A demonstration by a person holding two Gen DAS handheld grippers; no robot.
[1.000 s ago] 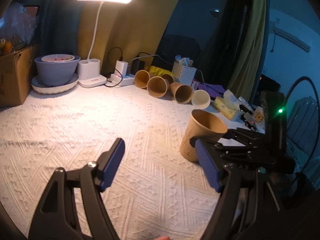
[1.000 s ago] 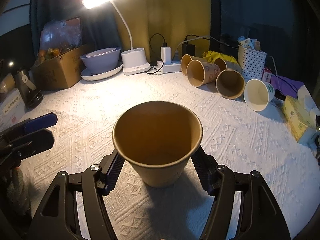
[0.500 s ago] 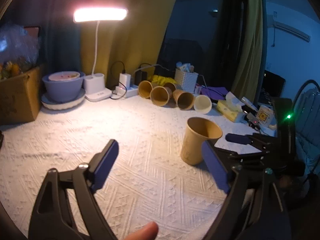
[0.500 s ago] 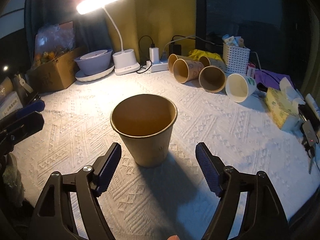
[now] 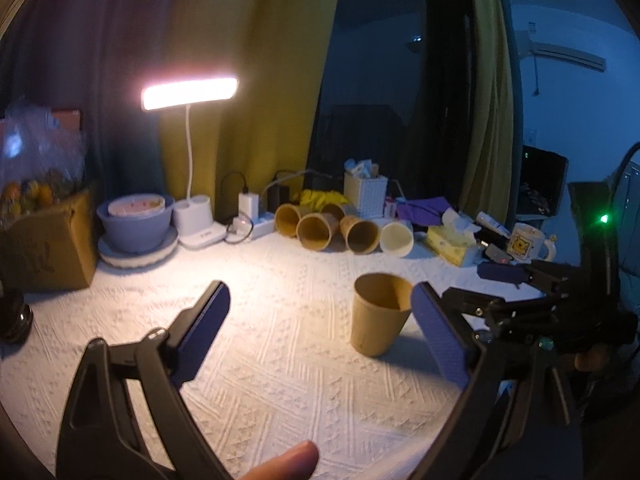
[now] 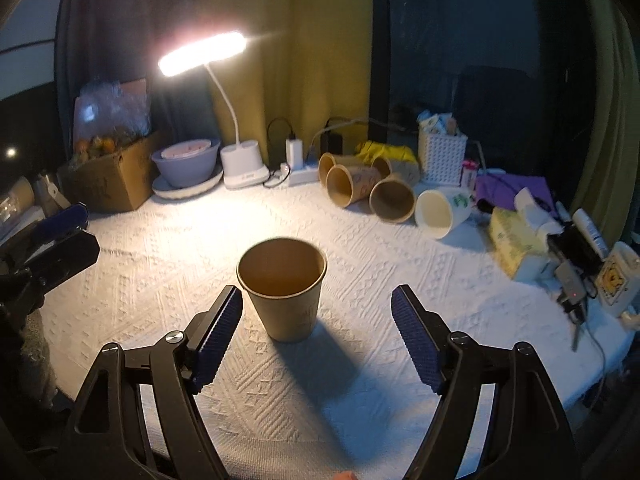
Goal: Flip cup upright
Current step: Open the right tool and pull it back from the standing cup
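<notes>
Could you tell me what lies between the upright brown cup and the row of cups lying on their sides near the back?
Nothing: in the right wrist view, only bare white textured cloth lies between the upright cup and the tipped cups.

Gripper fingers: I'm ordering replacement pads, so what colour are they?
Blue pads on black fingers, clearest in the right wrist view.

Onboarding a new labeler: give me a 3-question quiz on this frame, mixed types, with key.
1. True or false: the brown paper cup nearest the right gripper stands upright, mouth up.
2. Multiple choice: the right gripper is A) shut on the cup, B) open, clear of the cup, C) out of view.
3. Fill in: the white cup at the back of the table lies on its ____.

Key: 1 true; 2 B; 3 side.
</notes>
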